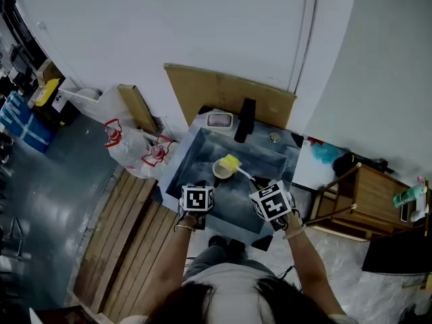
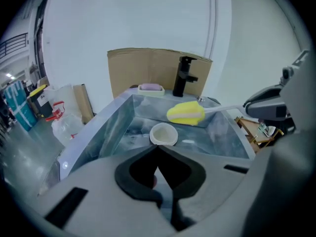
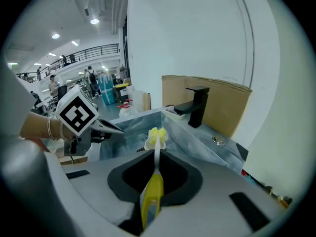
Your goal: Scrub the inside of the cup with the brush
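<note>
Right tongs (image 3: 156, 157) pinch the brush (image 2: 185, 113) by its handle, head hovering just above the cup (image 2: 163, 134) in the sink (image 2: 111, 125); left tongs (image 2: 158, 152) are pressed together, empty. No scrubbing now; I can't tell if any is done.

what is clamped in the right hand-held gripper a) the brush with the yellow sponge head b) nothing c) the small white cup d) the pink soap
a: the right hand-held gripper is shut on the yellow handle of the brush with the yellow sponge head, while the small white cup sits alone in the grey metal sink.
</note>
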The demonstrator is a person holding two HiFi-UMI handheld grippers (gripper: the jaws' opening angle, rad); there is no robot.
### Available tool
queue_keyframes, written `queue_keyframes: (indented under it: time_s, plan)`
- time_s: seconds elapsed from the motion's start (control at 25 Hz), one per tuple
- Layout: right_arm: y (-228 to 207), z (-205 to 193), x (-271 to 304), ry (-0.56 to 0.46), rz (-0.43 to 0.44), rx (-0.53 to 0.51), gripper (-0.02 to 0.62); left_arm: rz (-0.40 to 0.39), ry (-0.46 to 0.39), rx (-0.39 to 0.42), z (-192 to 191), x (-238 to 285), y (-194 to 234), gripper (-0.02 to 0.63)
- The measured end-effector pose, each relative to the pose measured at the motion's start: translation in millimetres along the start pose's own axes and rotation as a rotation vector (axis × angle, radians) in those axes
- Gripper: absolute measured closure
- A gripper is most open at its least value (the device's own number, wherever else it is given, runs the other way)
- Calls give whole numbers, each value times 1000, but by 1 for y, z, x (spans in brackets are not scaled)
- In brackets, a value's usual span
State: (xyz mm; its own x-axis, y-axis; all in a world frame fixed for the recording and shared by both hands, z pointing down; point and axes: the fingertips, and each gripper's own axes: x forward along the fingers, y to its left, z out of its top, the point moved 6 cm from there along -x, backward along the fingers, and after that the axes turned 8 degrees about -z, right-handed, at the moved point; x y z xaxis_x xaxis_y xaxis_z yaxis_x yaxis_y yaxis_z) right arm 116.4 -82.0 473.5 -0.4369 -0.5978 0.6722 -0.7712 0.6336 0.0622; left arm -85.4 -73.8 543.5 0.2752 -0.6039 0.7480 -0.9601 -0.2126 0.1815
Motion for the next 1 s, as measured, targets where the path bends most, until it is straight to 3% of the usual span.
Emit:
queue_keyframes:
  time_s: [0.24, 0.48, 1.0]
  plan:
    - [7, -2, -12, -57, -26, 31, 546, 7, -105, -10, 8, -19, -2, 597]
    - [13, 1, -24, -133, -56, 85, 546, 0, -157, 54, 20, -37, -12, 597]
    - [36, 12, -65, -256, -166, 155, 546, -101, -292, 162, 36, -98, -34, 598]
